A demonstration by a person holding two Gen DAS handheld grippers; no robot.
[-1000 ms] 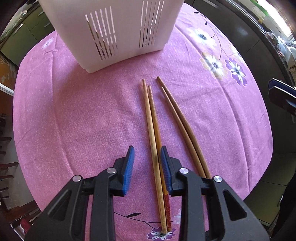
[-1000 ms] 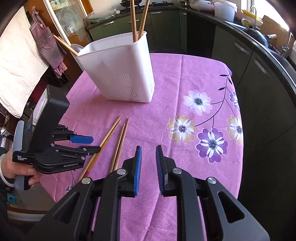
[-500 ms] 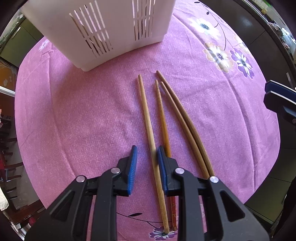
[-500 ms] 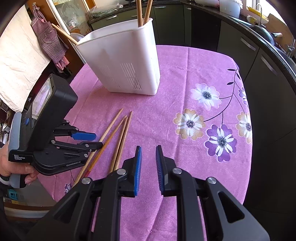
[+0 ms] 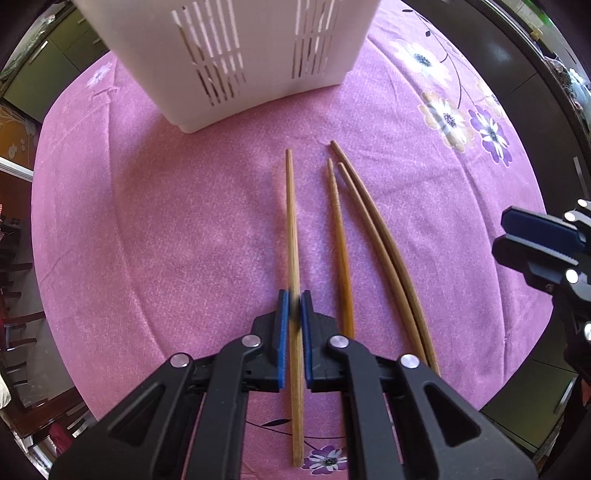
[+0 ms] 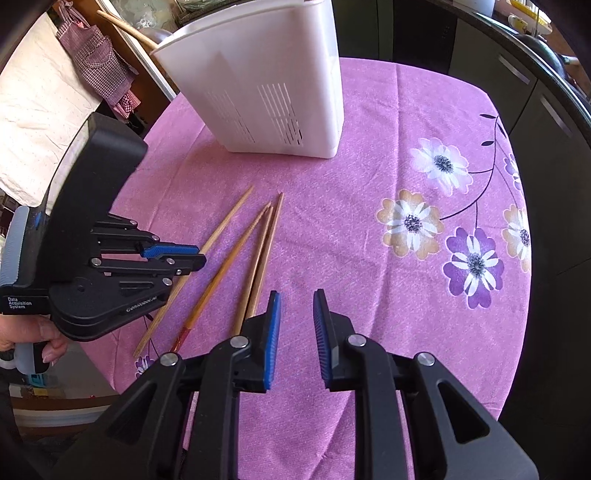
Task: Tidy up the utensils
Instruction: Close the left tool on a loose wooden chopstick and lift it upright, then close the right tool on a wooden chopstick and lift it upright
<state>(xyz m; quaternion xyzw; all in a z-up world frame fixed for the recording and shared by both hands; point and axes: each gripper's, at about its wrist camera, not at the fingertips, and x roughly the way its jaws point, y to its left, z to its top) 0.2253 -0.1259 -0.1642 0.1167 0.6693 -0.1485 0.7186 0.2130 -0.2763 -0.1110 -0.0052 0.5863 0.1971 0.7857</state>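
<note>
Several wooden chopsticks lie side by side on the pink floral cloth. My left gripper [image 5: 294, 297] points straight down and is shut on the lightest chopstick [image 5: 291, 221], which lies apart at the left of the others. An orange-brown chopstick [image 5: 338, 229] and a darker pair [image 5: 376, 236] lie to its right. The right wrist view shows the same left gripper [image 6: 184, 254] clamped on that light chopstick [image 6: 229, 221]. My right gripper [image 6: 296, 299] hovers open just right of the darker pair [image 6: 264, 243], nothing between its pads. A white slotted utensil holder [image 6: 266, 85] stands behind.
A wooden handle [image 6: 125, 27] pokes out of the holder. The table's near edge [image 6: 122, 384] runs just past the chopsticks' thick ends. Dark kitchen cabinets [image 6: 535, 92] curve round the right side. A checked cloth [image 6: 96, 62] hangs at the far left.
The left jaws closed onto the light chopstick, which now lies apart from the orange-brown one. The right gripper sank lower and closer to the chopsticks.
</note>
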